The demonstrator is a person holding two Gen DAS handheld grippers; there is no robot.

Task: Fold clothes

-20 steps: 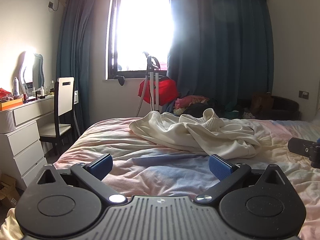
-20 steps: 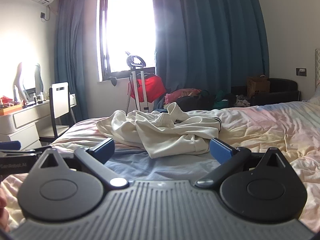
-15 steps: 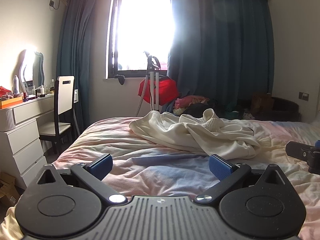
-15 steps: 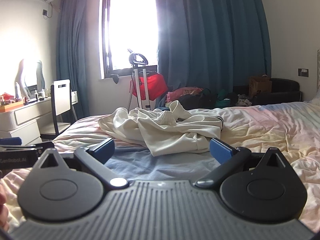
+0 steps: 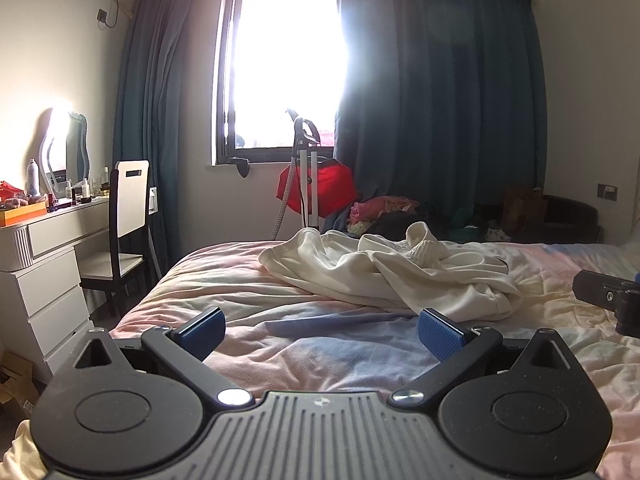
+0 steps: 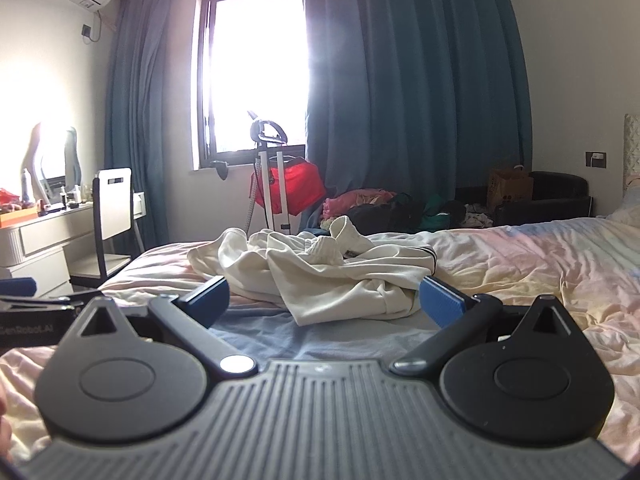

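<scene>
A cream-white garment (image 5: 392, 272) lies crumpled in a heap on the bed, its ribbed cuff sticking up; it also shows in the right wrist view (image 6: 320, 272). My left gripper (image 5: 322, 330) is open and empty, low over the sheet, short of the garment's near edge. My right gripper (image 6: 322, 302) is open and empty, close to the garment's near hem, which lies between its blue pads. The right gripper's body shows at the right edge of the left wrist view (image 5: 612, 300). The left gripper shows at the left edge of the right wrist view (image 6: 36, 304).
The bed (image 5: 240, 280) has a rumpled pink, yellow and blue sheet. A white dresser (image 5: 44, 264) and a chair (image 5: 124, 232) stand at the left. A garment steamer with a red bag (image 5: 316, 192) and a clothes pile (image 6: 380, 208) stand beyond the bed under the window.
The right gripper has moved forward and slightly left toward the garment, which now looks larger between its pads. The left gripper has barely moved. Both stay open.
</scene>
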